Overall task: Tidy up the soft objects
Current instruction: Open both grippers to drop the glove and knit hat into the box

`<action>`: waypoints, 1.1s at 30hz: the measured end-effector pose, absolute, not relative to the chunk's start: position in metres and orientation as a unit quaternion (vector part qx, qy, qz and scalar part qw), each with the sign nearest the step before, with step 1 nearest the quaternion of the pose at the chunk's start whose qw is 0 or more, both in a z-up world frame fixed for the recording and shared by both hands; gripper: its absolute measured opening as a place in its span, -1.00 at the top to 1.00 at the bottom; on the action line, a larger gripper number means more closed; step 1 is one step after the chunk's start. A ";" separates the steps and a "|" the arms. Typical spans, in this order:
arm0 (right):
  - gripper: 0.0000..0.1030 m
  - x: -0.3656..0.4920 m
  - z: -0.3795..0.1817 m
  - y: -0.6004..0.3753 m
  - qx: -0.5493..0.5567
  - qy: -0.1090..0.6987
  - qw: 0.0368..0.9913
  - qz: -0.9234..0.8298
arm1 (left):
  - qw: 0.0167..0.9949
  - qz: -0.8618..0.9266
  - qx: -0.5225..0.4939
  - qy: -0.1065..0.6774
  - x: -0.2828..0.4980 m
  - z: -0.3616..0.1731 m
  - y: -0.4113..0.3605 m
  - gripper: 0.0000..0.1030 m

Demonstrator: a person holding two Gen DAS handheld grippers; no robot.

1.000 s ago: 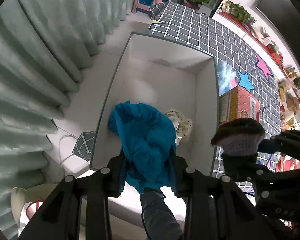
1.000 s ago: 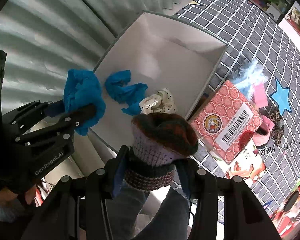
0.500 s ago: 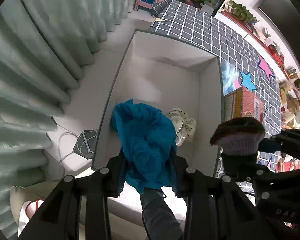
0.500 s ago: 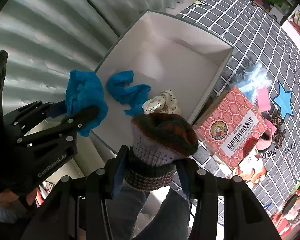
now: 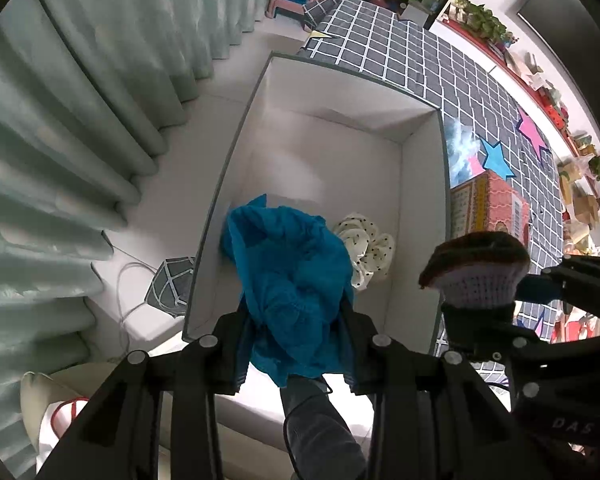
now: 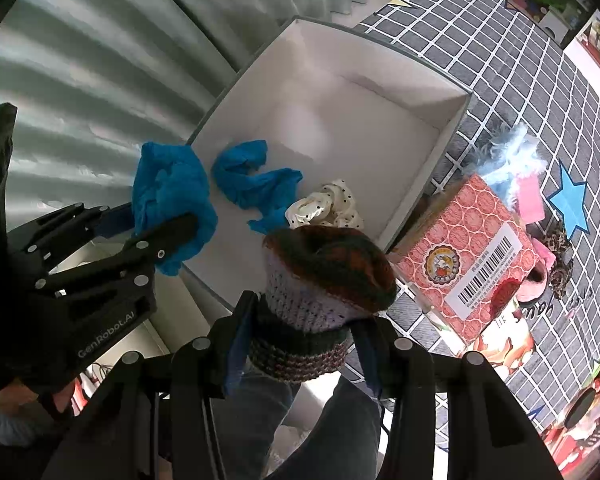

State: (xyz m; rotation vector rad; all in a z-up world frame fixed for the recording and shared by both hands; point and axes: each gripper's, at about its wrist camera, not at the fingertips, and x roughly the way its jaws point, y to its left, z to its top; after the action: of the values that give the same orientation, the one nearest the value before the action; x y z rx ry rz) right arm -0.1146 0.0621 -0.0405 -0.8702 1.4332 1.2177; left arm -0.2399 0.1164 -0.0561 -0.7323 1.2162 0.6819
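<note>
My 2 claws, left [image 5: 296, 344] clamping limp blue cloth [image 5: 292, 280], right [image 6: 300, 344] squeezing a springy knit hat [image 6: 324, 280] by its cuff, hang over the near end of the white box [image 5: 420, 208].

A dark grey cloth with a white grid [image 6: 500, 44] covers the supporting surface. At its ten-o'clock edge stands an open white box [image 6: 452, 136], its rim grey. Just beside the box at four o'clock lies a red patterned carton with a barcode label [image 6: 472, 264]. A pale blue fluffy piece [image 6: 508, 156] lies at the carton's twelve o'clock, a blue star [image 6: 570, 204] at two o'clock, and a leopard-print scrunchie [image 6: 558, 248] at three o'clock.
</note>
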 end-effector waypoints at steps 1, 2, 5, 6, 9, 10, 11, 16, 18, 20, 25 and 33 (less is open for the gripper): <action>0.06 -0.115 -0.040 0.062 -0.361 0.595 0.510 0.506 | 0.705 0.307 -0.329 0.548 -0.240 -0.057 0.116 0.24; 0.06 -0.115 -0.041 0.062 -0.361 0.595 0.510 0.505 | 0.705 0.307 -0.329 0.548 -0.240 -0.057 0.116 0.24; 0.06 -0.115 -0.041 0.062 -0.359 0.597 0.510 0.505 | 0.704 0.306 -0.330 0.549 -0.240 -0.058 0.117 0.24; 0.06 -0.115 -0.041 0.062 -0.359 0.598 0.509 0.505 | 0.704 0.305 -0.330 0.549 -0.240 -0.058 0.117 0.24; 0.06 -0.114 -0.043 0.063 -0.356 0.601 0.508 0.505 | 0.704 0.304 -0.328 0.551 -0.240 -0.058 0.117 0.22; 0.06 -0.114 -0.043 0.063 -0.354 0.602 0.507 0.505 | 0.705 0.303 -0.327 0.551 -0.239 -0.059 0.116 0.19; 0.06 -0.114 -0.043 0.064 -0.353 0.602 0.507 0.506 | 0.706 0.303 -0.326 0.551 -0.239 -0.059 0.116 0.18; 0.05 -0.113 -0.040 0.067 -0.343 0.602 0.509 0.511 | 0.714 0.301 -0.314 0.549 -0.237 -0.055 0.113 -0.26; -0.08 -0.111 -0.038 0.069 -0.340 0.600 0.513 0.511 | 0.711 0.307 -0.308 0.553 -0.235 -0.055 0.113 -0.36; -0.36 -0.107 -0.036 0.069 -0.335 0.598 0.519 0.511 | 0.708 0.313 -0.310 0.552 -0.237 -0.056 0.116 -0.52; -0.58 -0.099 -0.030 0.068 -0.322 0.594 0.530 0.511 | 0.701 0.314 -0.320 0.555 -0.238 -0.060 0.119 -0.66; -0.99 -0.083 -0.023 0.059 -0.306 0.594 0.552 0.500 | 0.699 0.313 -0.333 0.550 -0.230 -0.060 0.121 -0.99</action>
State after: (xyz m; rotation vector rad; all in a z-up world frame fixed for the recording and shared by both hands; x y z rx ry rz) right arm -0.0825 0.0588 -0.0234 -0.7229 1.4046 1.1823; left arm -0.2297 0.1210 -0.0598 -0.7426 1.2262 0.6965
